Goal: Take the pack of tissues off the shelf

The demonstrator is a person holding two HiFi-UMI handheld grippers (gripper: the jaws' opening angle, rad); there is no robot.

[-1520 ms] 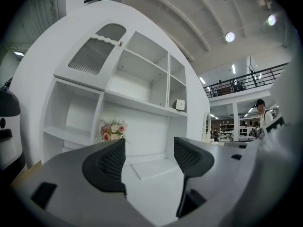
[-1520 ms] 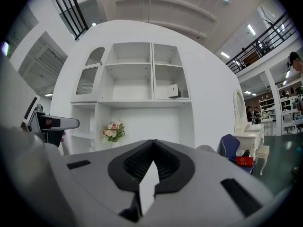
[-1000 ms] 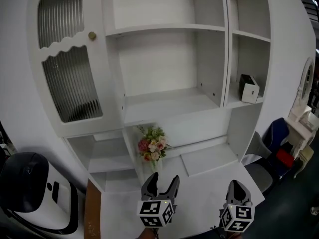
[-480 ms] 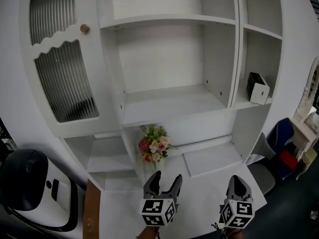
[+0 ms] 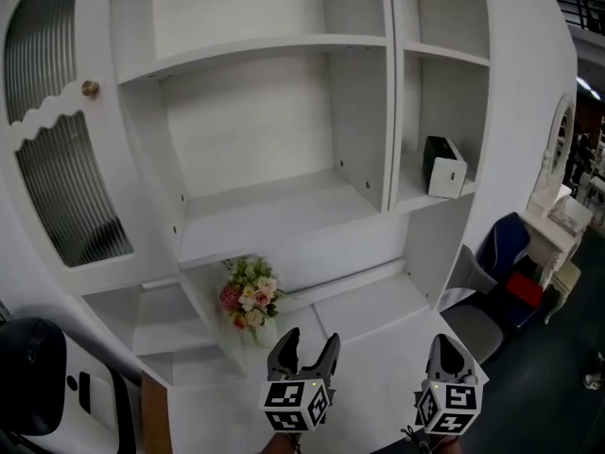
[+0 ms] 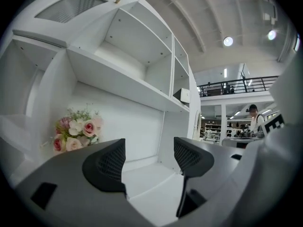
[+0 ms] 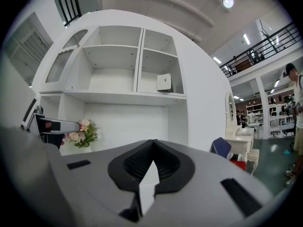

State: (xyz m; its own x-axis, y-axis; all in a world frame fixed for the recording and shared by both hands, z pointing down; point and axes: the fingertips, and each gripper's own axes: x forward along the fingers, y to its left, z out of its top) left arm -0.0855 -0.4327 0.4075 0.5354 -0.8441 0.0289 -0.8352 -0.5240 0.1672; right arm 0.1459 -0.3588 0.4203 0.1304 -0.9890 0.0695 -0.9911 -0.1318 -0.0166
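The pack of tissues (image 5: 444,167) is a black and white box standing on a shelf in the narrow right-hand column of the white cabinet (image 5: 284,121); it shows small in the right gripper view (image 7: 164,82) and in the left gripper view (image 6: 182,95). My left gripper (image 5: 303,350) hovers low over the white counter, open, with nothing between its fingers. To its right my right gripper (image 5: 446,353) is shut and empty. Both grippers stay well below the tissue shelf.
A vase of pink and white flowers (image 5: 247,294) stands on the counter just left of my left gripper. A white and black machine (image 5: 43,381) sits at lower left. A blue chair (image 5: 503,253) and a white dresser (image 5: 560,235) stand to the right. A person (image 7: 296,110) stands far right.
The head view has swung rightward, so the cabinet, flowers and tissue pack have shifted left in the picture. Both grippers keep their places and their states.
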